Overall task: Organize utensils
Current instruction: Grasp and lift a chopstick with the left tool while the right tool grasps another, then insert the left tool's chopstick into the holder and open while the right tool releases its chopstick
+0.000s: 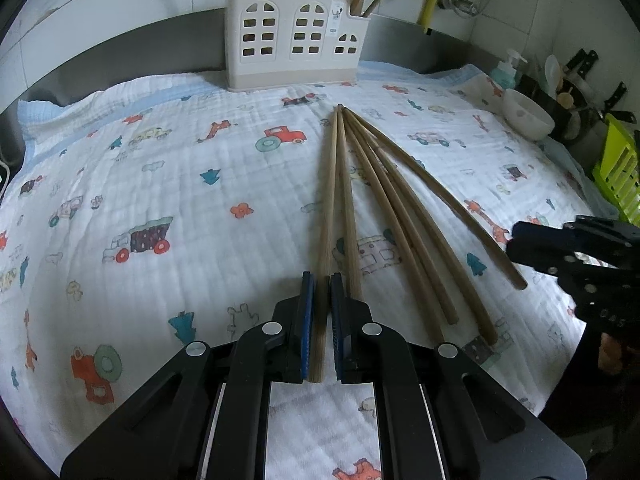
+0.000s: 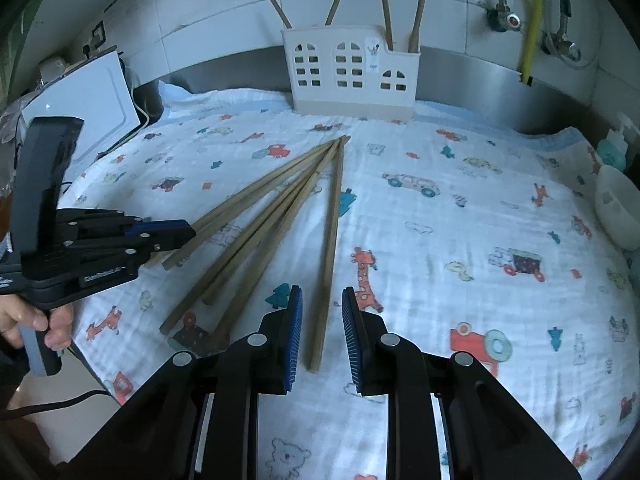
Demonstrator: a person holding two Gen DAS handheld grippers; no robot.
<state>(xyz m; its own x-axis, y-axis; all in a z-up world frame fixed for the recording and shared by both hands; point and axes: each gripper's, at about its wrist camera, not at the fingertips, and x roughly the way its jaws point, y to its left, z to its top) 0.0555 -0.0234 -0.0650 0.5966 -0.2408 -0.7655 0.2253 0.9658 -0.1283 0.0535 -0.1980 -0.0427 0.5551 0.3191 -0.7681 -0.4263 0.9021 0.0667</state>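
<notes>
On the patterned cloth [image 1: 168, 184] that covers the counter, six wooden chopsticks lie in a fan, their far tips gathered close together near the white utensil holder [image 1: 296, 36] and their near ends spread apart toward the cameras. Each one runs lengthwise from the holder side to the near side (the long axes splay rather than lie parallel).

In the left wrist view, the leftmost chopstick [image 1: 326, 208] passes between the blue pads of the left gripper [image 1: 322, 300], whose jaws are nearly together and clamped on its near end. The stick beside it [image 1: 347, 200] slips behind the gripper's right finger, so its near end is hidden. Further right lie three closely spaced sticks [image 1: 400, 232], then the outermost chopstick [image 1: 448, 204], with the right gripper [image 1: 524, 240] just beyond its near end; from this side its jaws are hard to read.

In the right wrist view, the left gripper [image 2: 180, 230] shows at the left edge, a hand [image 2: 36, 320] on its handle. The right gripper [image 2: 320, 308] stands partly open, the outermost chopstick [image 2: 330, 240] between its blue pads with a gap on either side, so nothing is gripped.

More chopsticks stand in the holder [image 2: 352, 76], their tops cut off in the left view. A white bowl [image 1: 528, 114] sits at the cloth's right edge.
</notes>
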